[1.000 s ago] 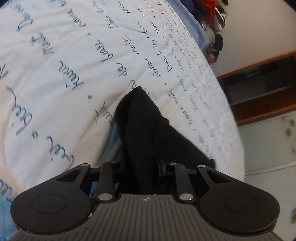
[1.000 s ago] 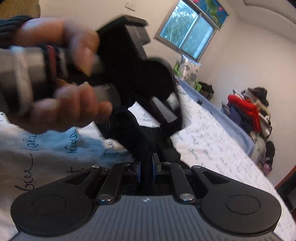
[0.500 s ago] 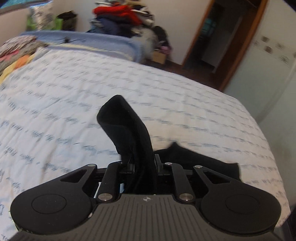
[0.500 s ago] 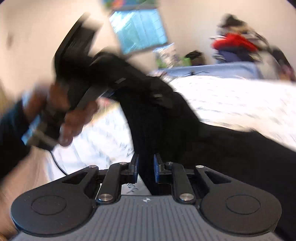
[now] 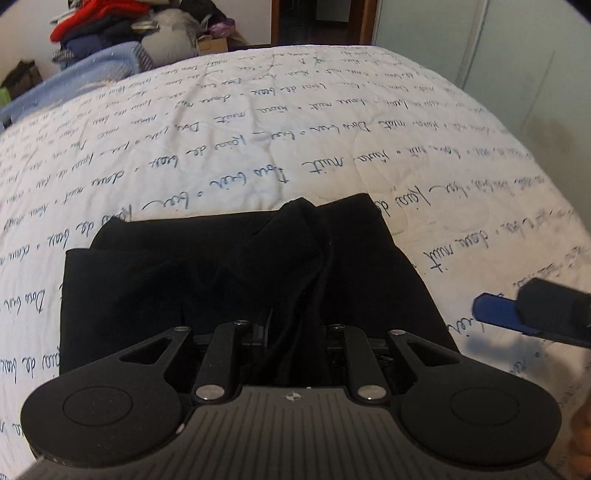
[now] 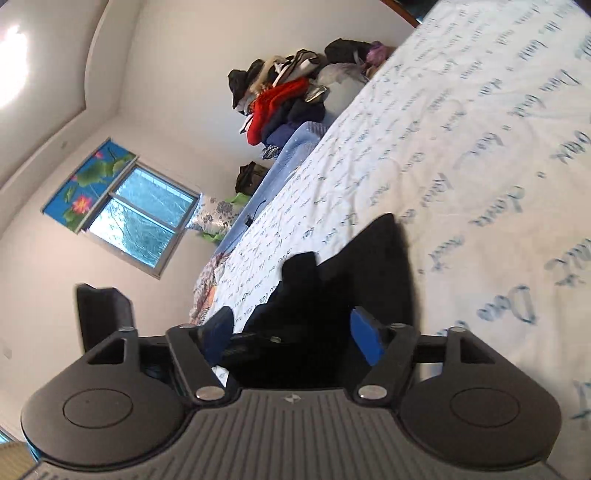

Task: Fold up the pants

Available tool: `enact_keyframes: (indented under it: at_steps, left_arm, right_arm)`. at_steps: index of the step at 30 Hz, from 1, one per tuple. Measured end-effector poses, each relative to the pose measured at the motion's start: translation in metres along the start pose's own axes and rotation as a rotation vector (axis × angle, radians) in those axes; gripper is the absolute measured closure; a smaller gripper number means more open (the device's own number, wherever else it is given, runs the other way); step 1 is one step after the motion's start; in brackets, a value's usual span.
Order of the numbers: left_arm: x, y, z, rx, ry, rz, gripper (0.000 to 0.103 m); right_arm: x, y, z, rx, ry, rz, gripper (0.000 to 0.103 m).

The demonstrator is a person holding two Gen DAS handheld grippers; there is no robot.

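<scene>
Black pants (image 5: 207, 280) lie folded in a flat dark slab on the white bedspread (image 5: 258, 147) with blue handwriting print. My left gripper (image 5: 295, 325) points down at them and is shut on a raised ridge of the black cloth; the cloth hides its fingertips. In the left wrist view, one blue-padded finger (image 5: 495, 314) of the right gripper reaches in from the right edge. In the right wrist view, my right gripper (image 6: 291, 332) is opening. Its blue pads (image 6: 365, 339) stand wide apart, with the black pants (image 6: 332, 280) loose between them.
The bedspread (image 6: 461, 147) stretches far beyond the pants. A pile of clothes (image 6: 284, 96) with a red garment sits past the bed's far end, near a blue blanket (image 5: 92, 70). A window (image 6: 136, 218) is in the wall, and a doorway (image 5: 321, 22) is behind the bed.
Both grippers swept across the bed and rolled. The pants went from hanging off the bed to lying flat and folded. The right jaws went from shut on cloth to wide apart.
</scene>
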State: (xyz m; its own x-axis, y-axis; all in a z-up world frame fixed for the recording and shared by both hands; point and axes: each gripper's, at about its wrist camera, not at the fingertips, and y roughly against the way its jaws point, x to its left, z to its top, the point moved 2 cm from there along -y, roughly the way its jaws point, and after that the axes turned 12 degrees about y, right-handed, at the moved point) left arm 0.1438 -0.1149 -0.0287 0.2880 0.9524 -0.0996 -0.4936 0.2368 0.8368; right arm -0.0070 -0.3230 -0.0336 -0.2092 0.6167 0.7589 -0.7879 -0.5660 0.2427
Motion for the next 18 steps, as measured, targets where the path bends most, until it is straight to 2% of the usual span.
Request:
enact_keyframes:
  at_steps: [4, 6, 9, 10, 11, 13, 15, 16, 18]
  left_arm:
    - [-0.009, 0.0, 0.012, 0.009, 0.012, 0.003, 0.086]
    - [-0.017, 0.005, 0.016, -0.007, 0.011, -0.015, 0.087]
    - [-0.037, -0.007, 0.013, 0.029, -0.037, -0.026, 0.085]
    - [-0.041, -0.014, 0.009, 0.042, -0.058, -0.022, 0.074]
    - [-0.044, -0.018, 0.004, 0.048, -0.073, -0.046, 0.068]
    - [-0.043, -0.012, -0.001, 0.027, -0.081, -0.147, 0.025]
    - [-0.033, 0.002, -0.003, 0.012, -0.047, -0.28, 0.011]
    - [-0.027, 0.01, -0.004, 0.007, -0.026, -0.316, 0.011]
    - [-0.015, 0.026, -0.008, -0.012, -0.005, -0.326, 0.011]
  right_arm:
    - [-0.021, 0.002, 0.004, -0.017, -0.047, 0.011, 0.031]
    - [-0.027, -0.02, 0.011, -0.016, -0.078, 0.016, 0.031]
    - [-0.041, -0.033, 0.021, -0.004, -0.147, 0.051, 0.031]
    - [-0.046, -0.038, 0.023, 0.002, -0.173, 0.067, 0.03]
    - [-0.051, -0.045, 0.026, 0.013, -0.2, 0.081, 0.03]
    - [-0.062, -0.058, 0.033, 0.063, -0.281, 0.104, 0.029]
    - [-0.069, -0.07, 0.038, 0.105, -0.347, 0.143, 0.025]
    - [-0.069, -0.075, 0.04, 0.125, -0.366, 0.156, 0.024]
    - [-0.064, -0.084, 0.045, 0.158, -0.364, 0.176, 0.024]
